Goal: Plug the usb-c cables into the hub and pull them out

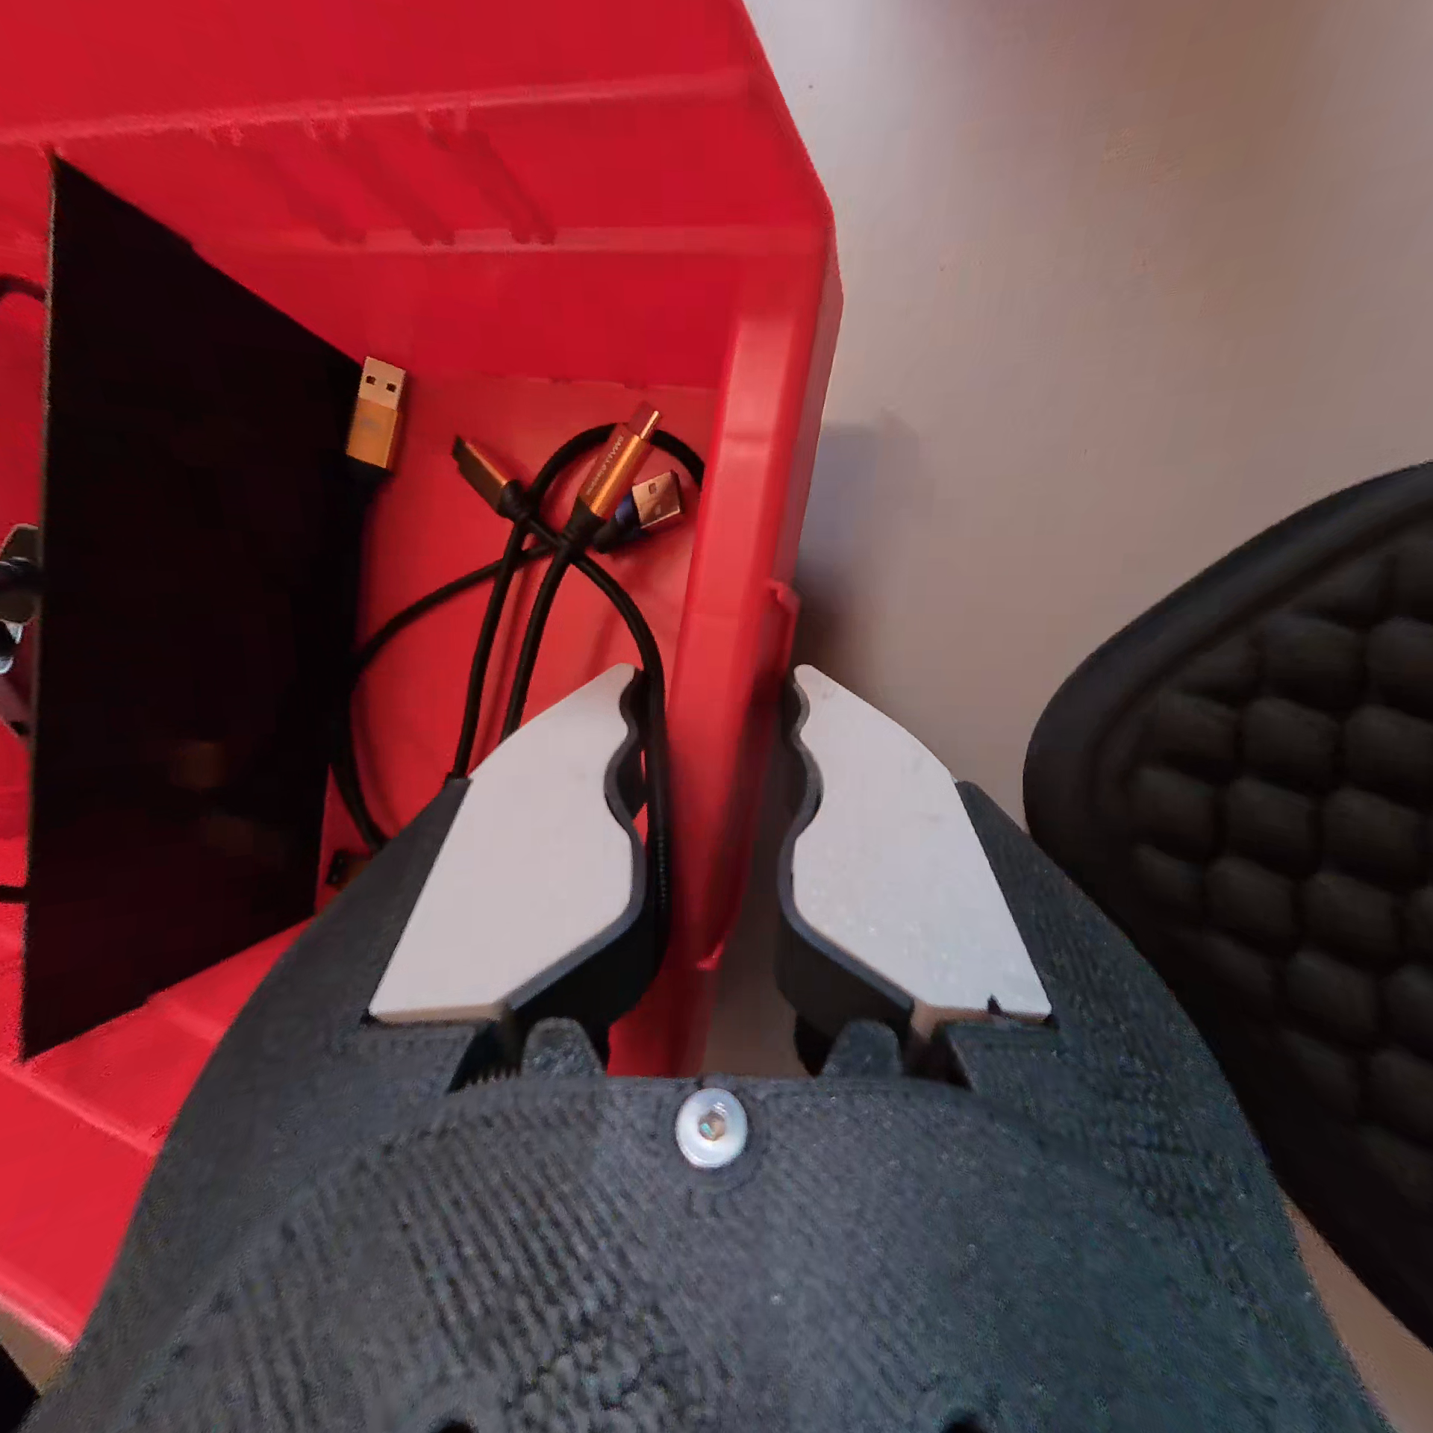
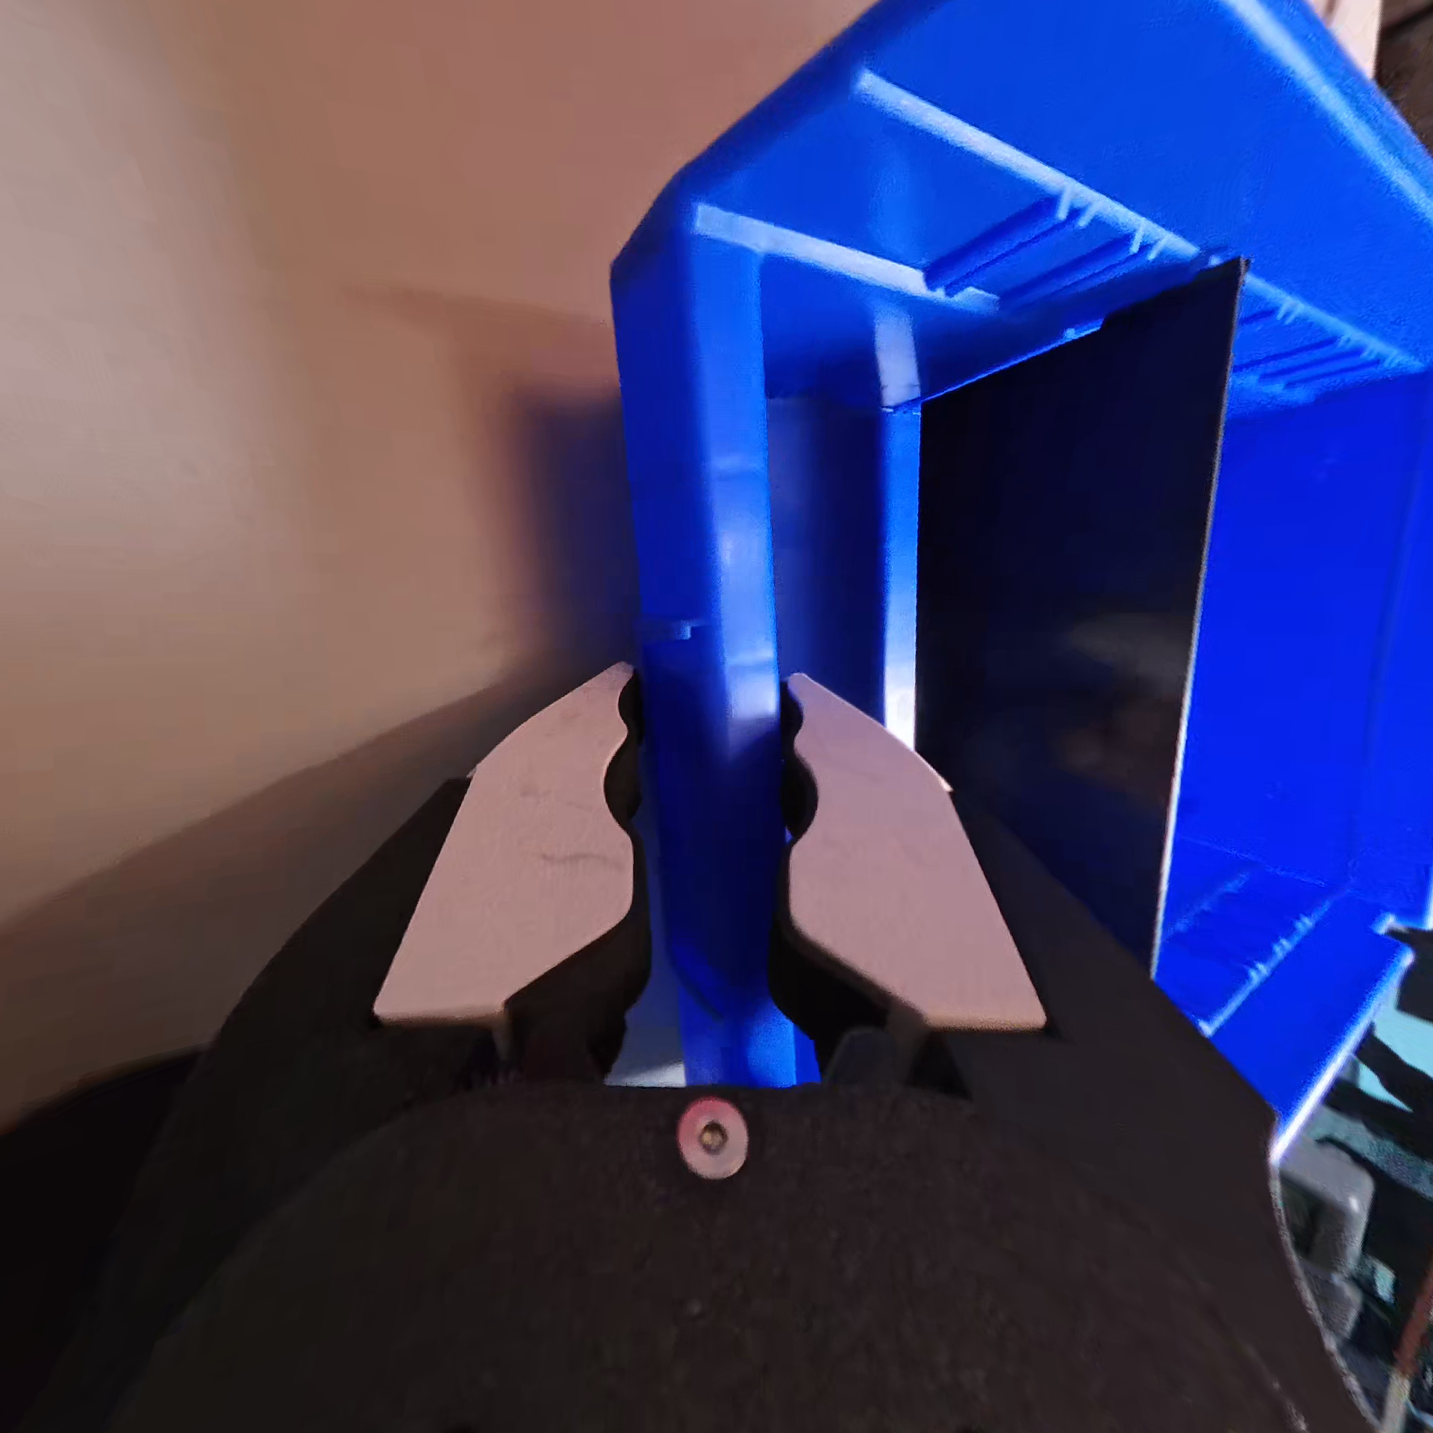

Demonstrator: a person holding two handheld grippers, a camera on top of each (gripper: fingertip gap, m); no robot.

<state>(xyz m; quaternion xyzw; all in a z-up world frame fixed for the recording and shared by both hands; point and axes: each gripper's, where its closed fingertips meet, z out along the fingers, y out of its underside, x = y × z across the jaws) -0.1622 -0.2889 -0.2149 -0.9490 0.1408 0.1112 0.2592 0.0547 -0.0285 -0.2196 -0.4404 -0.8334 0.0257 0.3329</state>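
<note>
Cables (image 1: 543, 589) in red bin (image 1: 543, 233), connector print unreadable; left jaws straddle its wall, apparently gripping; right jaws clamp blue bin (image 2: 713, 543) wall.

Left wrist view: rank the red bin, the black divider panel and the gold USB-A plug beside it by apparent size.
1. red bin
2. black divider panel
3. gold USB-A plug, far smallest

Wide-angle view, so this is apparent size only.

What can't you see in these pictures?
- Left wrist view: what lies behind the black divider in the red bin; it blocks that part.
- Left wrist view: the cables' lower ends, hidden by the left gripper.
- Right wrist view: what lies behind the blue bin's dark divider.
- The hub: in neither view.
</note>
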